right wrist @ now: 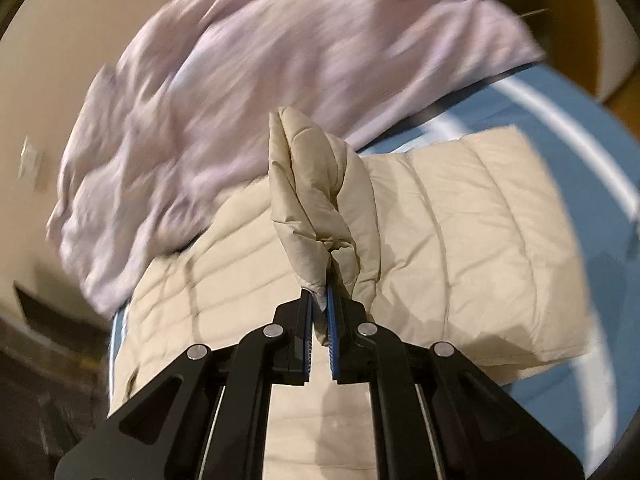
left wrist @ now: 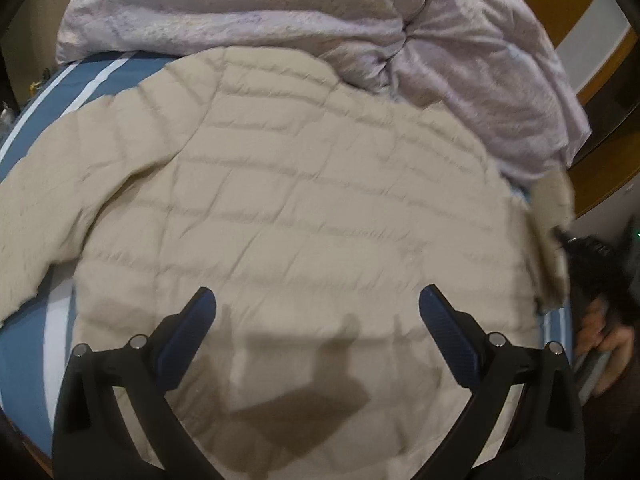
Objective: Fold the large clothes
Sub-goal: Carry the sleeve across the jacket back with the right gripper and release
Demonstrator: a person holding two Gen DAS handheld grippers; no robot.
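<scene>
One beige jacket (left wrist: 288,200) lies beside one lilac quilt (left wrist: 248,4); left gripper (left wrist: 318,300) gapes wide, right gripper (right wrist: 320,300) pinches its sleeve (right wrist: 316,188).

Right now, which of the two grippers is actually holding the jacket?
The right gripper: its fingers are shut on a bunched fold of the beige jacket. The left gripper hangs wide open above the jacket, gripping nothing.

No readable text, label, brand, number or sign shows in either view, on the fabrics or anything else.
</scene>
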